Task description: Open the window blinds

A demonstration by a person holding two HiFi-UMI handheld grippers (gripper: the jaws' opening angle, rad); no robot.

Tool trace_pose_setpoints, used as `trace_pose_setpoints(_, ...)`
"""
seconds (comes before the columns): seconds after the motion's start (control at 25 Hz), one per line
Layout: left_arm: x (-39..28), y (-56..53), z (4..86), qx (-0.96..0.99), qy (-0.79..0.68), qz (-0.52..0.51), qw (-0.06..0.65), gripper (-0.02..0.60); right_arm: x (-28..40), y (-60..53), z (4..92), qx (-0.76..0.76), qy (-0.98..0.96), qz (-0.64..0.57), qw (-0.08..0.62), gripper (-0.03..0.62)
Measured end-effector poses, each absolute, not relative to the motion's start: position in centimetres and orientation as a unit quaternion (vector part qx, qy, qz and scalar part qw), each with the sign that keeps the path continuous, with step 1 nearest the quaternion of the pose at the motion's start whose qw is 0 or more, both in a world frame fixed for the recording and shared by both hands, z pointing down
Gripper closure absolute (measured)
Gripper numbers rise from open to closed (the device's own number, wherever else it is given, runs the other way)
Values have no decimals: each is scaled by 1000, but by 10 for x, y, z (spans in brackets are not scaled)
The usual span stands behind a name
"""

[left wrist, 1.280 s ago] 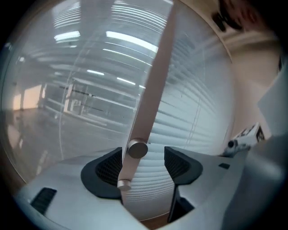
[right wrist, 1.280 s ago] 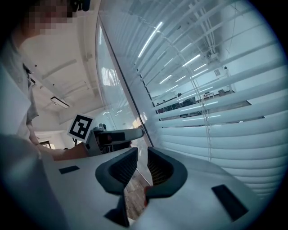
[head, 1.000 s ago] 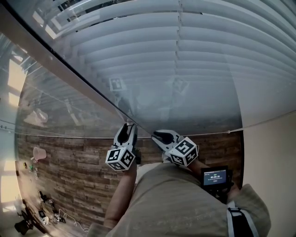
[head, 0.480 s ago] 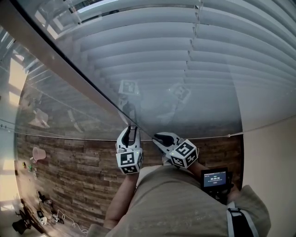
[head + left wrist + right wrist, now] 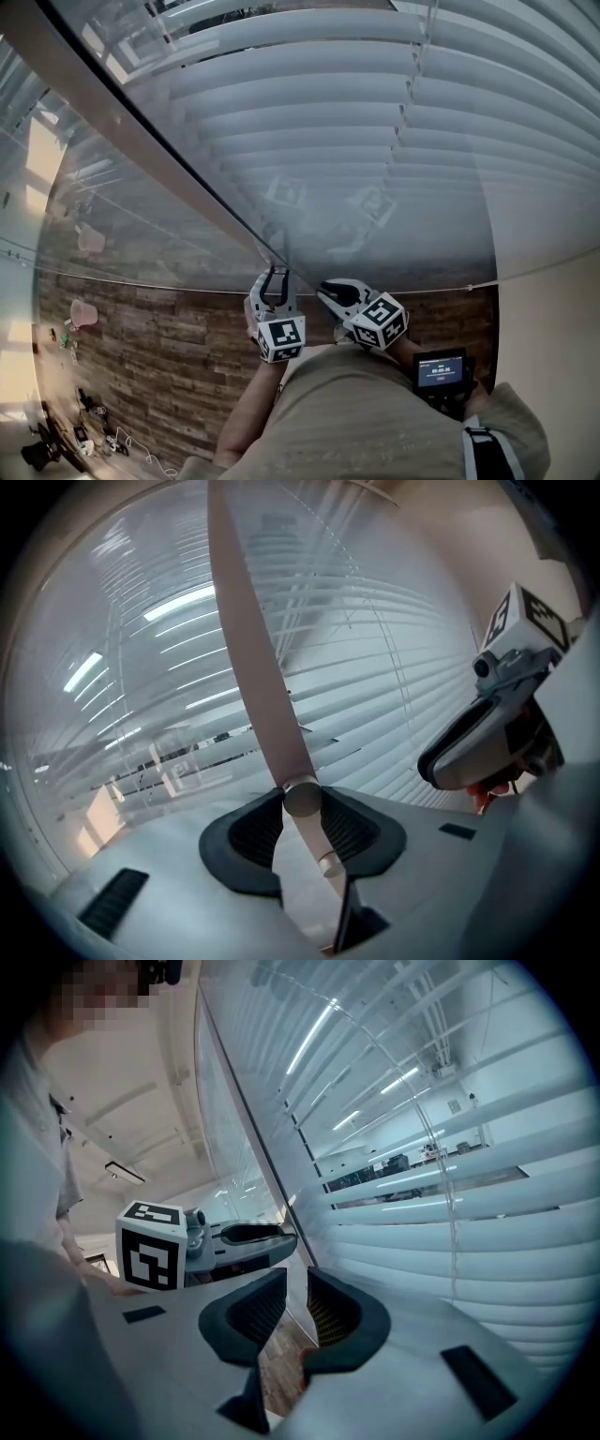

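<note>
White slatted blinds fill the window ahead, slats nearly flat against it. A pale tilt wand hangs down in front of them, and its rounded lower end sits between the pads of my left gripper. Those jaws have just been closing, and both pads press on the wand. In the head view the left gripper stands upright at the wand's foot. My right gripper hovers close beside it on the right, jaws a narrow gap apart with nothing between them.
Wood-plank flooring lies below the window. Small items and cables sit on the floor at far left. A beige wall bounds the right side. A small screen device hangs at the person's waist.
The left gripper has rolled so its marker cube faces the head camera, and its jaws have narrowed onto the wand. The right gripper has stayed put.
</note>
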State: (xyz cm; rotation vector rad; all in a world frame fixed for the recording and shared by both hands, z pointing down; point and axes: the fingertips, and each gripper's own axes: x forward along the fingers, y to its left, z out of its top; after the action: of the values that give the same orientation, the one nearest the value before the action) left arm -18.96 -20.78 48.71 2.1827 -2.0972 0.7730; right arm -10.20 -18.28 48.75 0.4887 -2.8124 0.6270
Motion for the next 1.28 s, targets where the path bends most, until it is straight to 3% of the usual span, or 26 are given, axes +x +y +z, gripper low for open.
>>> trace_pose_setpoints(0.4,-191,-206,498,674,-664,316,-71,443,-103,-180,497,163,-957,216,108,517)
trace_pose_setpoints(0.6,-192,-206,512,675,-660,324,-72,435,-104,-180,504,161,-957,219,105,517)
trace_pose_setpoints(0.96,-191,-206,486,757,-633,61,155,376,-104,-182,480,163,-958,212,103,517)
trace_pose_setpoints(1.12,-193,-202,490,753,-629,15,194,377,-101,-180,484,165,-957,214,105,517)
trace_pose_setpoints(1.28,-192,-204,489,748,-634,21,195,443,-101,-183,485,167,-957,214,103,517)
